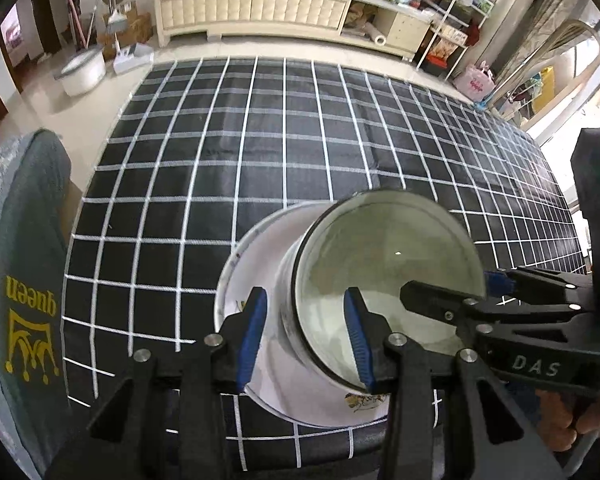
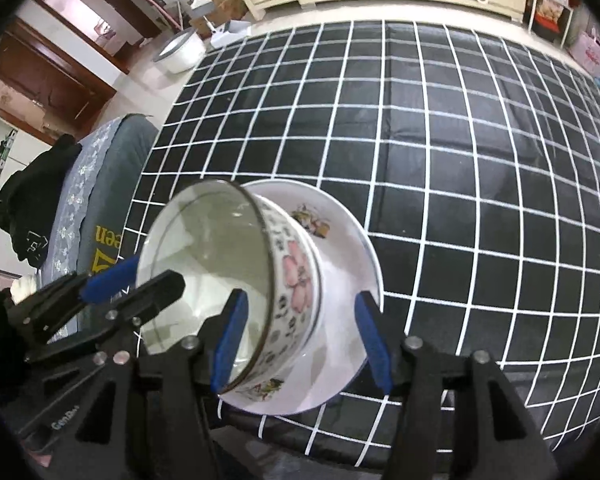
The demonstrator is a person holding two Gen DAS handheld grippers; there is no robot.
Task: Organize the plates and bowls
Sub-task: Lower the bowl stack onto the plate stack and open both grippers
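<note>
Right wrist view: bowl (image 2: 236, 280) on plate (image 2: 340, 240), checked cloth (image 2: 460, 160); right gripper (image 2: 300, 340) and left gripper (image 1: 306, 336) both spread, straddling bowl rim.

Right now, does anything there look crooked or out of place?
Yes: the flowered bowl is tipped steeply on the white plate, rim off level, both grippers' fingers straddling its wall. Nothing looks spilled or broken.

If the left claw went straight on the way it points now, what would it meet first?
Probably the bowl: the left claw already straddles its near rim, one finger inside and one outside, above the plate. Depth is unclear, so contact cannot be told.
</note>
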